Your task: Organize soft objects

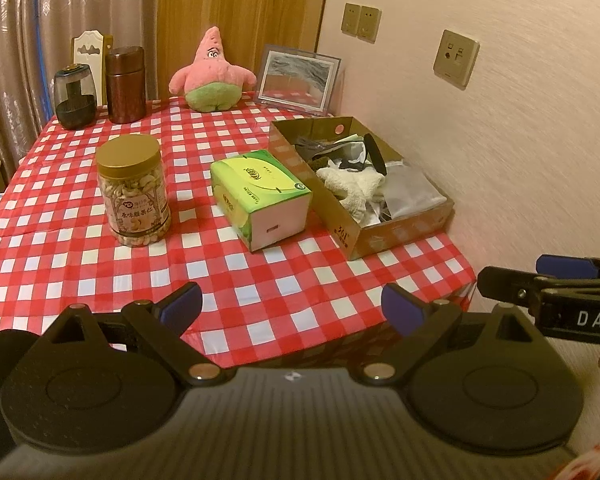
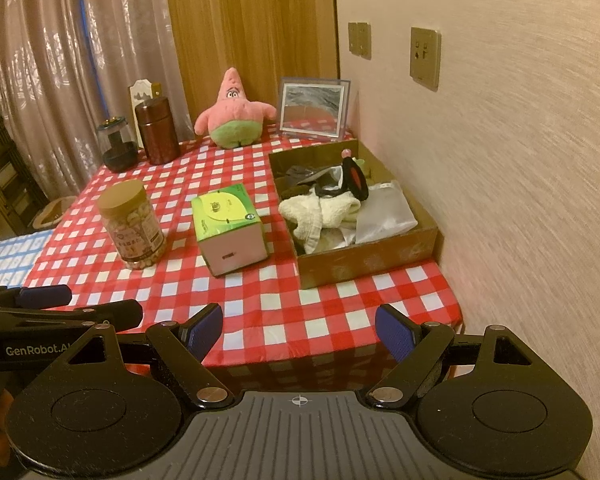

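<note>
While both the left gripper and right gripper hover open and empty short of the cardboard box, its heaped cream cloth could snag neighbours and spill out if lifted carelessly.

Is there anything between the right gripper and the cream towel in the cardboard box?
Only the box's near wall. The right gripper is open over the table's near edge; bare checked cloth leads to the cardboard box, and the cream towel lies inside, behind that wall.
</note>
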The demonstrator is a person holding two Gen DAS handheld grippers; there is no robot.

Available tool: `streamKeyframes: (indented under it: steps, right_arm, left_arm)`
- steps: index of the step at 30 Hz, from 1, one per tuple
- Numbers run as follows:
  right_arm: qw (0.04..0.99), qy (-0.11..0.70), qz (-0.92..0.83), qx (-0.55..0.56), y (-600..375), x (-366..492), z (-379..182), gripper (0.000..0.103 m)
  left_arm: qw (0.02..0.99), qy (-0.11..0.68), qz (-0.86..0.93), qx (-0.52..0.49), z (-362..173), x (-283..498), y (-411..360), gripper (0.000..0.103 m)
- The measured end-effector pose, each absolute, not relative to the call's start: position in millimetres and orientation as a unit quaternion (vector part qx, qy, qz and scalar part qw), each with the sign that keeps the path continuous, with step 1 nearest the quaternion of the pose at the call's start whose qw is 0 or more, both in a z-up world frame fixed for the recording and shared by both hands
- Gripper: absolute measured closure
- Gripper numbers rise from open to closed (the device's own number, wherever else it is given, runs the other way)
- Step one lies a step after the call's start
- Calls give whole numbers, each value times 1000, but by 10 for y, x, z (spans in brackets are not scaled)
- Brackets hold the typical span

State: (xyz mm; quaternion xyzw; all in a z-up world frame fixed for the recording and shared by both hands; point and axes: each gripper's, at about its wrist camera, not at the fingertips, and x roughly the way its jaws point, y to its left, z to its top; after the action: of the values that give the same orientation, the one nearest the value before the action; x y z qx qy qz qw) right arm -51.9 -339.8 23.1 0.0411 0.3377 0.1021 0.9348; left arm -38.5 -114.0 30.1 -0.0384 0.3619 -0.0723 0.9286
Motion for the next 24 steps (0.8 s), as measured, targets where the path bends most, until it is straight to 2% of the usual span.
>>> streamKeyframes:
  steps: [24]
  right_arm:
    - [935,339,101,42,-3416,-514,234,20]
  left_arm:
    - [928,362,-76,-38,308,-373,-1184,8]
